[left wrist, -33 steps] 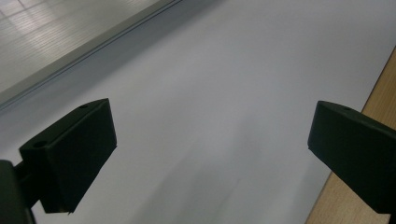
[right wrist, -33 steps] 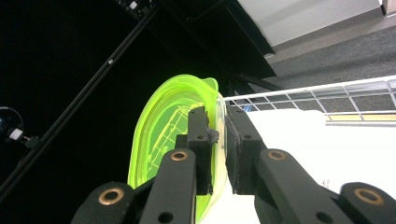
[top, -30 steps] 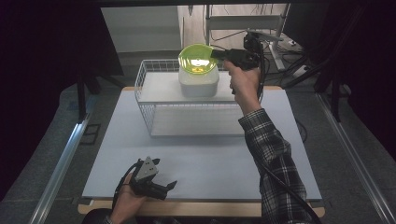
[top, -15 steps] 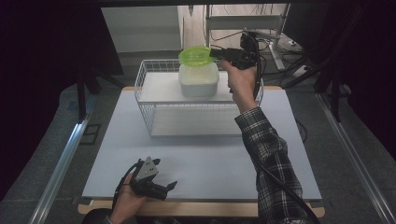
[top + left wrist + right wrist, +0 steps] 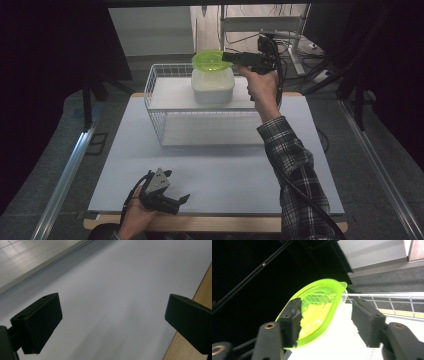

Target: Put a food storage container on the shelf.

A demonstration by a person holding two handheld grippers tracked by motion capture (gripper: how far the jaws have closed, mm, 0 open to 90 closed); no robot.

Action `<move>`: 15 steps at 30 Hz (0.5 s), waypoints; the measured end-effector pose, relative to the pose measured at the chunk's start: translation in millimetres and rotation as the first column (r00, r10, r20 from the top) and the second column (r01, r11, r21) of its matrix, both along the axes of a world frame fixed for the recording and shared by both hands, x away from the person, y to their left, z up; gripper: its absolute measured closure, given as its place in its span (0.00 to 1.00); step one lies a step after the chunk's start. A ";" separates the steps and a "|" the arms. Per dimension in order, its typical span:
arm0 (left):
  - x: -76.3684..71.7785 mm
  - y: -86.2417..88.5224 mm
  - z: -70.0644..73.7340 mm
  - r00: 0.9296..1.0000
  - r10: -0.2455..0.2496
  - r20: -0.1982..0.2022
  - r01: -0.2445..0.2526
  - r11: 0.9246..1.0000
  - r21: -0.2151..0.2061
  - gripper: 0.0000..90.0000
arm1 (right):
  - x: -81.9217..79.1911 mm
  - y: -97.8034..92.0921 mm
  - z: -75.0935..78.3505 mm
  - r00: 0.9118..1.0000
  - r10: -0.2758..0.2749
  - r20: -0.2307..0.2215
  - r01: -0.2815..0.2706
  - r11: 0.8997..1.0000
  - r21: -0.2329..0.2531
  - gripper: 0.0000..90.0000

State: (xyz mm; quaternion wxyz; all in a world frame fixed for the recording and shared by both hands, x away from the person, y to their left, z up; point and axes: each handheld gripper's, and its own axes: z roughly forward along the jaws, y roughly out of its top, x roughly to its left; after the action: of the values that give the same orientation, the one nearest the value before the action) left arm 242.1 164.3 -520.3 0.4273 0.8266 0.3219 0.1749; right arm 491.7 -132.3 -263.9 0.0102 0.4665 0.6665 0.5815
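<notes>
The green lid (image 5: 211, 60) rests tilted on the white container (image 5: 213, 86) in the wire basket (image 5: 155, 100), just left of the right tongs (image 5: 231, 56), whose jaws stand apart, holding nothing. The left tongs (image 5: 183, 198) lie open on the surface (image 5: 235, 170), well away.

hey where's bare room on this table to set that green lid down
The white table mat lies bare between the wire basket and the left gripper at the near edge, and along both sides. Crowded: the basket's top, where the white container sits under the green lid by the right gripper.
</notes>
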 end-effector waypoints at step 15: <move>0.4 -1.2 -1.1 1.000 -0.002 -0.003 0.002 1.000 0.009 0.01 | -18.9 -14.2 -10.7 0.993 0.072 0.089 -0.067 0.996 -0.054 0.27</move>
State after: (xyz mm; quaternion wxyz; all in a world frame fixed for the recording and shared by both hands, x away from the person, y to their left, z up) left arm 242.5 163.1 -521.4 0.4235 0.8290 0.3208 0.1745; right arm 472.7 -146.5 -274.6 0.0318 0.4157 0.6956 0.5850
